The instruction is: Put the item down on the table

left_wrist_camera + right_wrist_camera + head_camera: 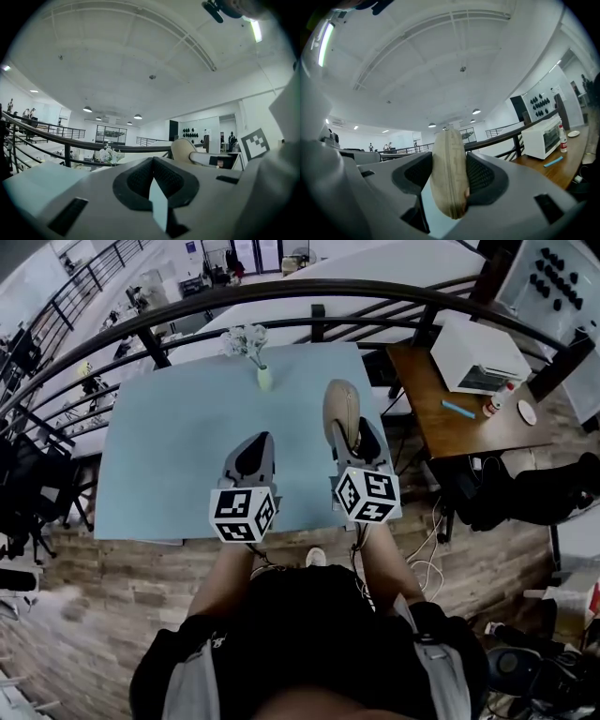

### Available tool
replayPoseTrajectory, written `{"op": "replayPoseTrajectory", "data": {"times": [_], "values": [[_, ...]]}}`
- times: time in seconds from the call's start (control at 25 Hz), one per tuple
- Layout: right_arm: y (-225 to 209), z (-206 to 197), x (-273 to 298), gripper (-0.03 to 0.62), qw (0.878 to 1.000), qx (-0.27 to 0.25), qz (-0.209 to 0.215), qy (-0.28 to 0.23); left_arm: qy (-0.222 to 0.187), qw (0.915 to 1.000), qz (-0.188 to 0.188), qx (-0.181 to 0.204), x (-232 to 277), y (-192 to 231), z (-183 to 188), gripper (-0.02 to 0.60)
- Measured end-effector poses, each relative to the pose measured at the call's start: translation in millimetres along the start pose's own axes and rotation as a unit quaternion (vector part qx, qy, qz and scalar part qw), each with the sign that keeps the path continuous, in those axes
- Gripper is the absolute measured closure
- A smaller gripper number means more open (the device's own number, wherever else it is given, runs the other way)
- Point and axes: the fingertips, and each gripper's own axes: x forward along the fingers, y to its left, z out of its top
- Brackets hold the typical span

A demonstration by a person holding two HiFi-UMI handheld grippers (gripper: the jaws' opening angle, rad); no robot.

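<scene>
A beige zip pouch (340, 407) stands on edge in my right gripper (354, 435), which is shut on it above the right side of the light blue table (169, 446). In the right gripper view the pouch (449, 173) fills the gap between the two dark pads, zip edge facing me, pointing upward. My left gripper (253, 454) hovers beside it over the table's middle front, shut and holding nothing; its pads (140, 176) meet along one line. The left gripper view also shows the pouch (183, 150) off to the right.
A small vase (264, 378) of white flowers (246, 338) stands at the table's far edge, just left of the pouch. A dark railing (281, 292) curves behind. To the right, a brown side table (450, 432) carries a white toaster oven (478, 357) and a bottle (490, 407).
</scene>
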Motion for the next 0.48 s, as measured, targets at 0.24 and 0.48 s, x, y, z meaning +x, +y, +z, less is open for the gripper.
{"op": "replayPoseTrajectory", "data": {"times": [0.24,0.48], "values": [[-23.2,-26.2,39.5,0.359,0.999,0.012,-0.002,0.034,0.021,0.9997,0.009,-0.005,36.0,12.1,-15.3,0.568],[-34.3,-59.7,79.5,0.359,0.996,0.033,-0.002,0.08,0.038,0.999,0.011,-0.02,73.7,34.8,-27.0,0.568]]}}
